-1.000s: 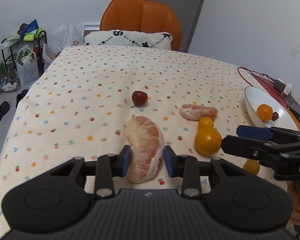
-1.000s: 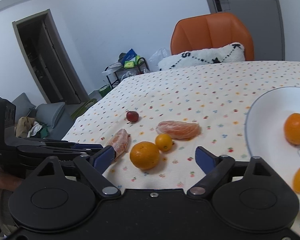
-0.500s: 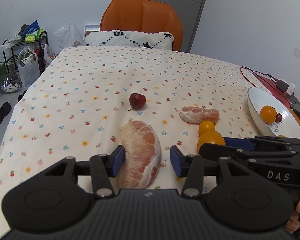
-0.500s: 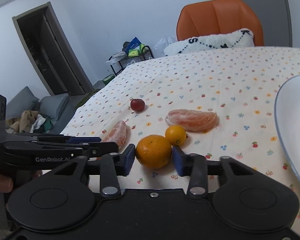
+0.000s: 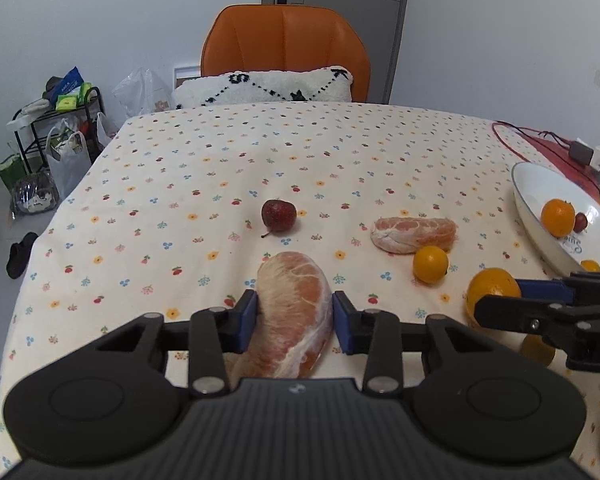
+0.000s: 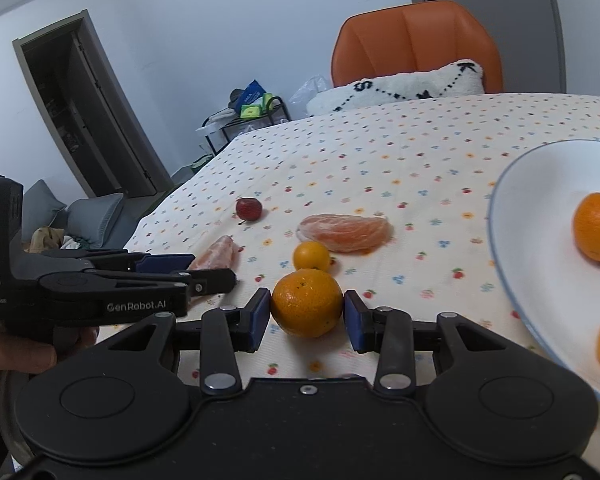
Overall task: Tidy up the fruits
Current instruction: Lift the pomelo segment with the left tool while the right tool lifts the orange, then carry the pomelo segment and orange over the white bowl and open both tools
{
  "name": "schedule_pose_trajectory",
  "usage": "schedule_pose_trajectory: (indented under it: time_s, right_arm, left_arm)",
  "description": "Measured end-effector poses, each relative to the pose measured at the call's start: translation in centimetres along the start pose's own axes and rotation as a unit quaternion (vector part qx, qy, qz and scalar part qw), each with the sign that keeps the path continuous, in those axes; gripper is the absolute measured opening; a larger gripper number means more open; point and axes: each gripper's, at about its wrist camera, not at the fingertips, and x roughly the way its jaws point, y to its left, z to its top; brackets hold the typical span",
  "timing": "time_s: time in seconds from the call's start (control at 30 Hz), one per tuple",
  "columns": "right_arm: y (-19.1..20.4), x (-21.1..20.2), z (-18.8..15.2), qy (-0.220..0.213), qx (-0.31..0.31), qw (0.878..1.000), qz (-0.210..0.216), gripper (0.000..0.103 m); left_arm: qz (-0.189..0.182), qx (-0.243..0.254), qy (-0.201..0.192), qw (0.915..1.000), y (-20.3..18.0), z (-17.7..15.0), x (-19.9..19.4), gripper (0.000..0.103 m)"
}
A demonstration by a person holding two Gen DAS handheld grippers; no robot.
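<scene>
Soft, even indoor light fills both views, leaving only faint shadows under the fruit on the tablecloth [image 5: 340,152]. Both pictures are sharp, but fisheye distortion bends the edges, and the corners go dark.

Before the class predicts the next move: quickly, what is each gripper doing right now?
Left gripper: jaws just closed further, shut on the pomelo wedge.
Right gripper: shut on the orange.
</scene>
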Motion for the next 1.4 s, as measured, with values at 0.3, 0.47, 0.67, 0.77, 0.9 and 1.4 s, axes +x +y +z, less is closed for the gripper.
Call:
schedule_pose_trajectory:
  time_s: [0.3,0.47,0.67,0.77,0.9,1.4]
  right_arm:
    - [-0.9,-1.3,-0.2,-0.011,0.009,1.000,-0.007,0.038]
    - [-1.3,-2.2,0.0,-0.023,0.012,1.000,-0.011,0.038]
    - [-2.1,-3.6,0.3,-0.040,0.017,0.999,-0.019,0.038]
    - [-2.6,-4.3,0.4,-0.048,0.020,0.998,-0.024,0.038]
    - [-3.5,-5.2,0.3,-0.060,0.027,0.997,-0.029,0.038]
    - [-7.0,-9.7,-0.4,-0.095,0.063,0.989,-0.091,0.038]
  left_arm:
    - [-0.021,0.009,-0.013,0.9997,-1.4,0.2,-1.1,0.038]
    - [-0.029,0.015,-0.029,0.9991,-2.2,1.1,-1.9,0.038]
    - [-0.041,0.023,-0.043,0.9980,-3.5,2.0,-2.3,0.038]
    - [-0.049,0.032,-0.048,0.9971,-4.4,2.4,-2.3,0.038]
    - [-0.062,0.041,-0.052,0.9958,-5.6,2.8,-2.3,0.038]
    - [-0.120,0.072,-0.060,0.9884,-10.6,3.8,-1.3,0.038]
